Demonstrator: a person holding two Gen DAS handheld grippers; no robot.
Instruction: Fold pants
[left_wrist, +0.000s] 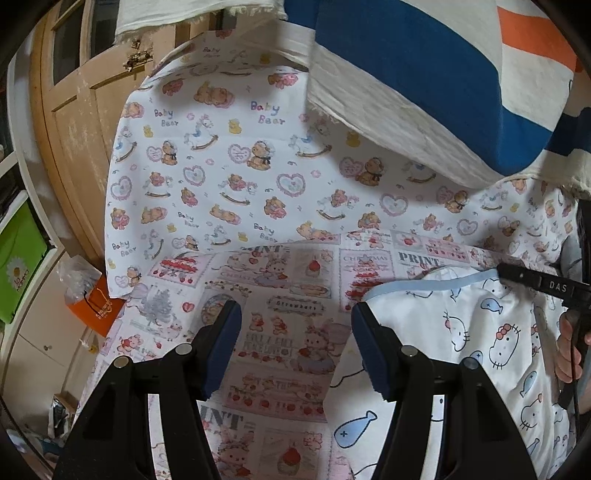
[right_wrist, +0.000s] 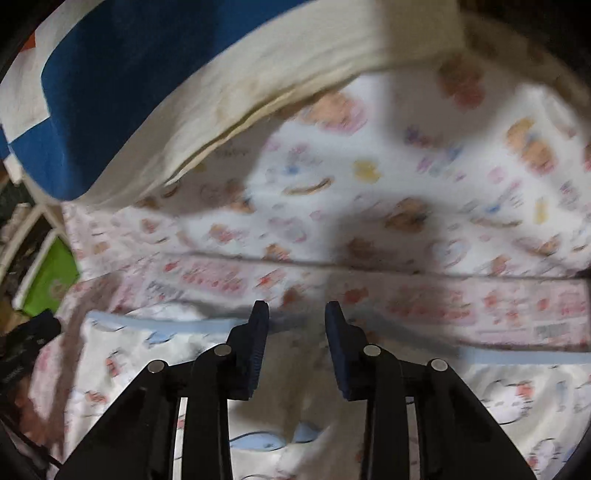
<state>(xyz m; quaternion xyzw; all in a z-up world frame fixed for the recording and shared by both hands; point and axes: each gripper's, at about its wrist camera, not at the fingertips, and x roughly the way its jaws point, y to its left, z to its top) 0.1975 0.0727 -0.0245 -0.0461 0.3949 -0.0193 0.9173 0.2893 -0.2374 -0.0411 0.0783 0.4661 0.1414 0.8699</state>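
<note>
At the left we see our left gripper (left_wrist: 291, 347) with its jaws wide, nothing between them, above the pink printed sheet (left_wrist: 280, 332). To its right lie the white cat-print pants (left_wrist: 480, 332), blue waistband toward the striped pillow (left_wrist: 424, 85). Our right gripper (right_wrist: 295, 343), jaws partly apart and empty, hangs over the waistband (right_wrist: 177, 325).

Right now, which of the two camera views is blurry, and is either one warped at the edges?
Left wrist view: sharp, the print on the pants and the bear sheet is readable. Right wrist view: smeared by motion blur, only the right gripper is crisp. Both views bulge fisheye-style, with dark corners.
</note>
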